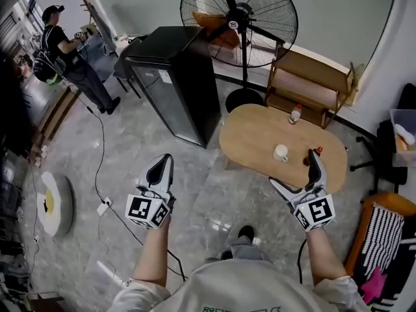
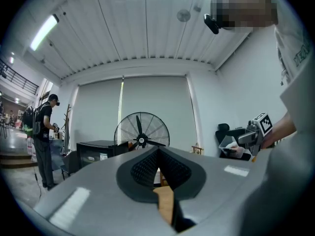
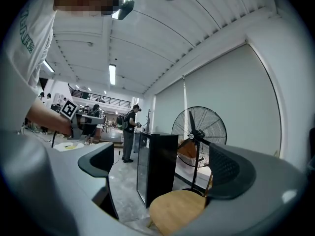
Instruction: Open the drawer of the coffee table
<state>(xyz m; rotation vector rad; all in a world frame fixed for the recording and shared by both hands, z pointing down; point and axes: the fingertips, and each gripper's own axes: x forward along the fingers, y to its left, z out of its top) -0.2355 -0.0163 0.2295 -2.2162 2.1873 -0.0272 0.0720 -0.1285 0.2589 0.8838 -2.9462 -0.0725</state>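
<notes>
The coffee table (image 1: pixel 253 135) is a low oval with a light wooden top, to the front right of me; no drawer shows in any view. My right gripper (image 1: pixel 296 170) hovers over the table's near edge, open, with nothing between its fingers. In the right gripper view the table top (image 3: pixel 177 210) lies low between the spread jaws of that gripper (image 3: pixel 162 176). My left gripper (image 1: pixel 161 164) hangs over the floor left of the table, shut and empty. In its own view, that gripper's (image 2: pixel 158 154) pads meet, and a sliver of wood (image 2: pixel 165 200) shows below them.
On the table stand a white cup (image 1: pixel 280 153), a small bottle (image 1: pixel 295 114) and a dark red-topped item (image 1: pixel 316 151). A black cabinet (image 1: pixel 175 77), a floor fan (image 1: pixel 239 21) and a wooden shelf (image 1: pixel 312 83) stand behind. A person (image 1: pixel 71 57) stands far left; a cable (image 1: pixel 101 174) crosses the floor.
</notes>
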